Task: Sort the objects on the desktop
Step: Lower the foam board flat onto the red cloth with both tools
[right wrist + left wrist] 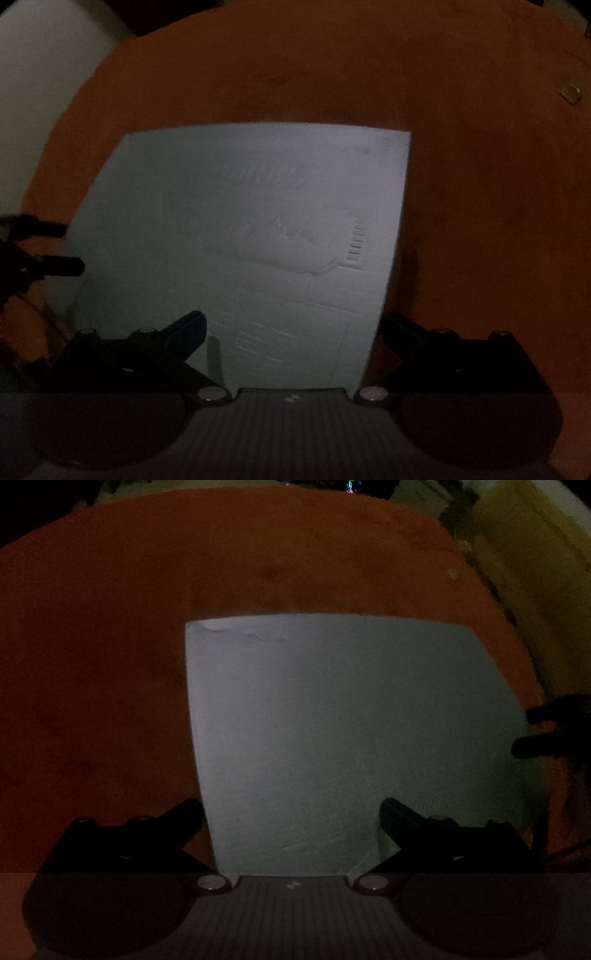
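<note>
Flat white paper sheet [332, 731] unsorted on orange bench [110, 664]; left hand-held gripper [291, 819] and right hand-held gripper [291, 332] both released, sorting barely begun.

A round orange table [110, 664] carries one white sheet of paper [332, 720] lying flat.

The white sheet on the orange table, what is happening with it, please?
A person holds two grippers over a white sheet that lies flat on the orange table. The left gripper and the right gripper are both open, one above each side of the sheet, and neither has gripped it. Faint printing shows on the paper. The room is dim, so little else can be made out.
</note>
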